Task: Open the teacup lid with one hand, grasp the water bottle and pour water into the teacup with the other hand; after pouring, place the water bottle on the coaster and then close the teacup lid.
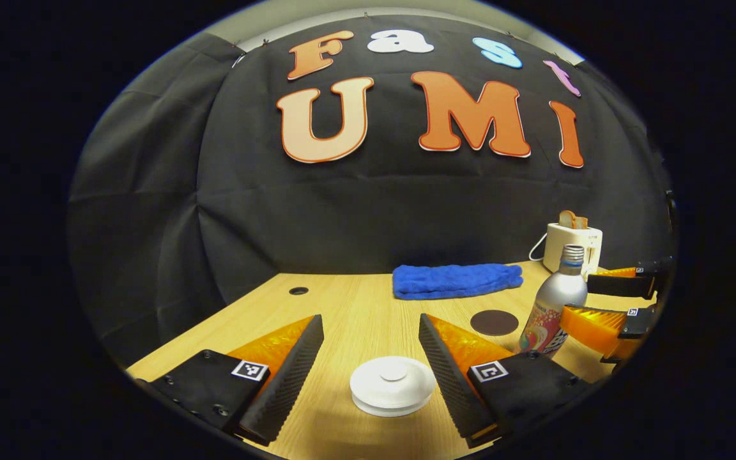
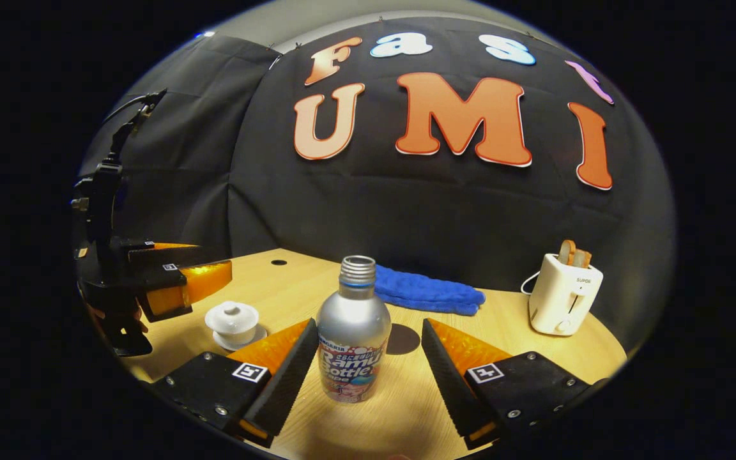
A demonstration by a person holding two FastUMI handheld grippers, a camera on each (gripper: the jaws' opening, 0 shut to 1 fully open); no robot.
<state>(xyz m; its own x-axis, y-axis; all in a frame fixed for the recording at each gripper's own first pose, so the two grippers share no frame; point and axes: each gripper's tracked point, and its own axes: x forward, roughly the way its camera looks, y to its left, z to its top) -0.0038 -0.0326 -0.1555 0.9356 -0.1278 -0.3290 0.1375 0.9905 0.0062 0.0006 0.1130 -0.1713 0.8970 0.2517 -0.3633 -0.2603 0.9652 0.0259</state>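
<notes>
teacup lid sits between left claw fingers, wide apart.

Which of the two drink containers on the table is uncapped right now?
The water bottle: its threaded neck is bare and open at the top. The teacup has its lid on, knob up.

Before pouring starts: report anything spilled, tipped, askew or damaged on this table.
Nothing stands out. The water bottle stands upright and uncapped, the lid sits level on the teacup, the coaster lies flat, and the blue cloth and toaster sit by the wall. No spill shows.
</notes>
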